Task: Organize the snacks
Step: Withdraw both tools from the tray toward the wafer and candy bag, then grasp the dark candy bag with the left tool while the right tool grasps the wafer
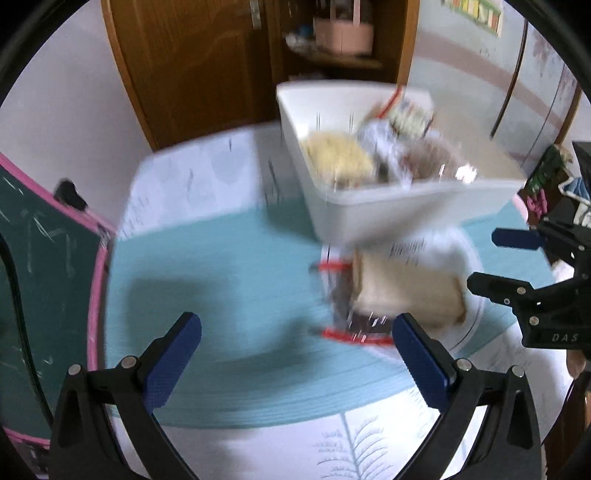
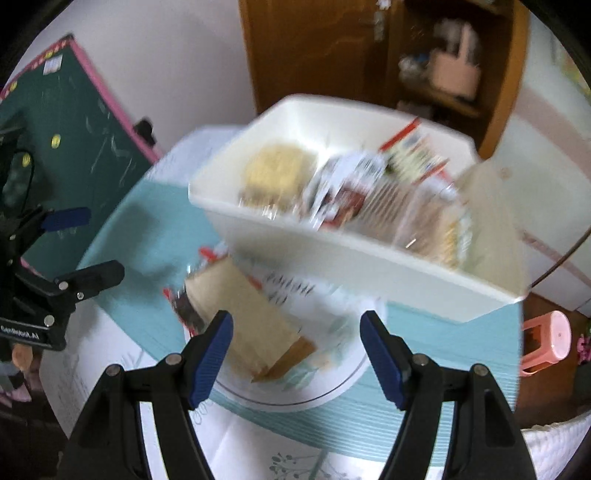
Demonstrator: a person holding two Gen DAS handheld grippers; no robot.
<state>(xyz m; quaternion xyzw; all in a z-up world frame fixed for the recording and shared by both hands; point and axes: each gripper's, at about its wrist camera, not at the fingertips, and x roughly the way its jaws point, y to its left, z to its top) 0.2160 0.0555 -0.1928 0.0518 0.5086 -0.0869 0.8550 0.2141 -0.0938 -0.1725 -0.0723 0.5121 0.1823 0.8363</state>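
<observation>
Table: a white cloth with a leaf print (image 1: 351,443) covers the near edge, and a teal mat (image 1: 221,295) lies over it.
Plate: a white plate (image 2: 295,398) rests on the teal mat, just ahead of the right gripper.
Wrapped snack: a tan slice in a clear wrapper with red trim (image 2: 251,314) lies on the plate, one end reaching over its rim; both views are blurred.
Bin: a white bin (image 1: 406,206) stands just behind the plate, filled with snack packets (image 2: 354,192), a yellow one toward its left end.
Room: a green chalkboard with a pink frame (image 2: 74,147) leans at the left; a wooden door (image 1: 192,66) and a shelf with a pink basket (image 1: 343,33) stand farthest back.
Left gripper (image 1: 295,362): jaws wide apart, gripping nothing, above the teal mat left of the plate.
Right gripper (image 2: 295,354): jaws wide apart and empty, over the plate, the wrapped snack between them and beyond the tips; contact cannot be told.
Pose: both grippers point forward and down toward the table.
</observation>
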